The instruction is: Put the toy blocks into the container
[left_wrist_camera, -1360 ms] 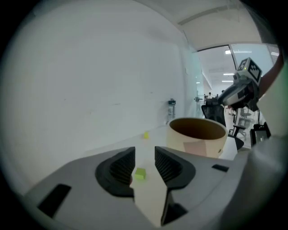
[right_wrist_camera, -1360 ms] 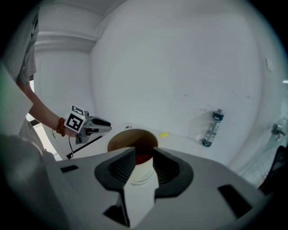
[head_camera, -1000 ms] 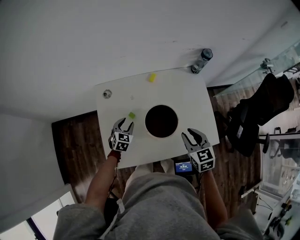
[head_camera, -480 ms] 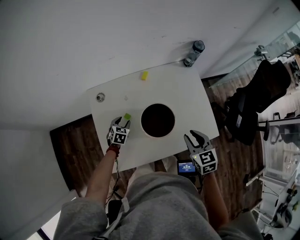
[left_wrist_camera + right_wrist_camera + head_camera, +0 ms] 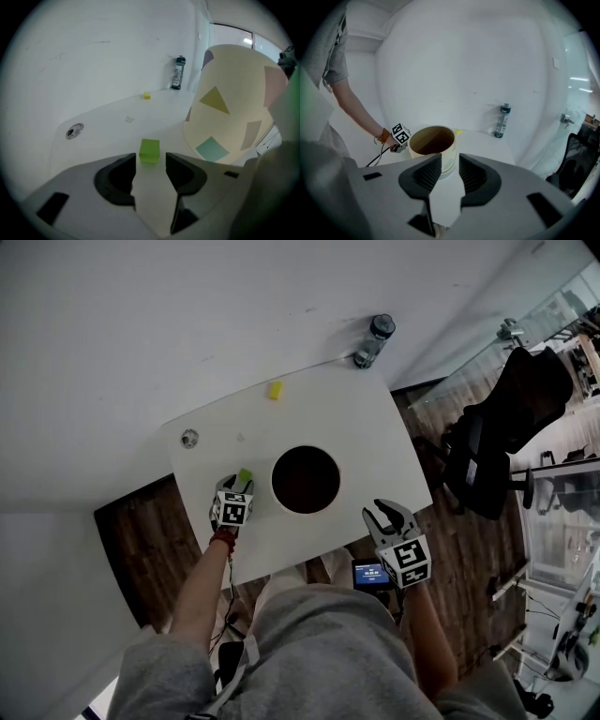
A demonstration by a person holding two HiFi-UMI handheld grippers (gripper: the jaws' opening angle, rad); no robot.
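On the bench (image 5: 375, 437), beside the container (image 5: 306, 480), the left gripper (image 5: 151, 163) has moved forward since a second ago. Its jaws are opening wide, with the green block (image 5: 149, 150) on the bench right at their tips, ungripped. The right gripper (image 5: 450, 165) hovers empty, jaws half apart.

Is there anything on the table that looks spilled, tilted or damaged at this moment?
Nothing stands out. The container stands upright, the bottle is upright at the far corner, and the green block and yellow block lie flat on the table, not yet in it.
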